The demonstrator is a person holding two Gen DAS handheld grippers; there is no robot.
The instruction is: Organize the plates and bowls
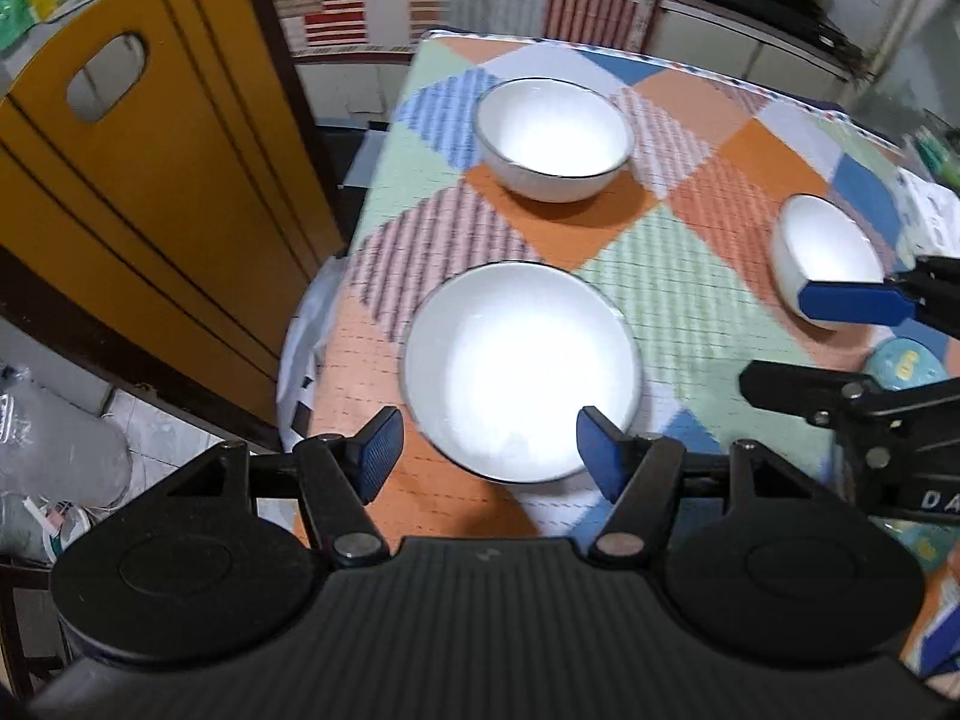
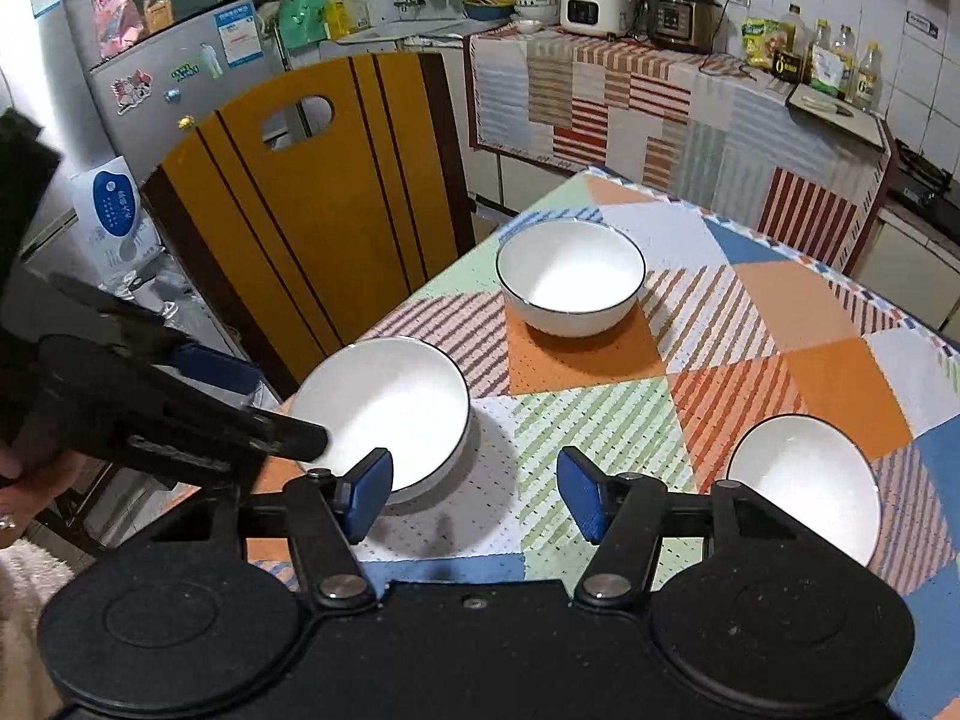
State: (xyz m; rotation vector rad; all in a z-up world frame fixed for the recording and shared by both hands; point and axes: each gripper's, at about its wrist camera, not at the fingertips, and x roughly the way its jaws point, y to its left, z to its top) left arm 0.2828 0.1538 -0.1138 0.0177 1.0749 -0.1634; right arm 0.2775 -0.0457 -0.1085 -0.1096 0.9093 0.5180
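Observation:
Three white bowls with dark rims sit on a patchwork tablecloth. In the left wrist view the near bowl lies just ahead of my open left gripper, the far bowl stands behind it, and the right bowl is at the right edge. My right gripper reaches in from the right beside that bowl. In the right wrist view my right gripper is open and empty over the cloth between the near bowl and the right bowl. The far bowl stands beyond. The left gripper hovers at the near bowl's left rim.
A yellow wooden chair stands against the table's left side. The table edge drops to the floor at the left. A small blue patterned object lies near the right gripper. A kitchen counter with appliances runs behind.

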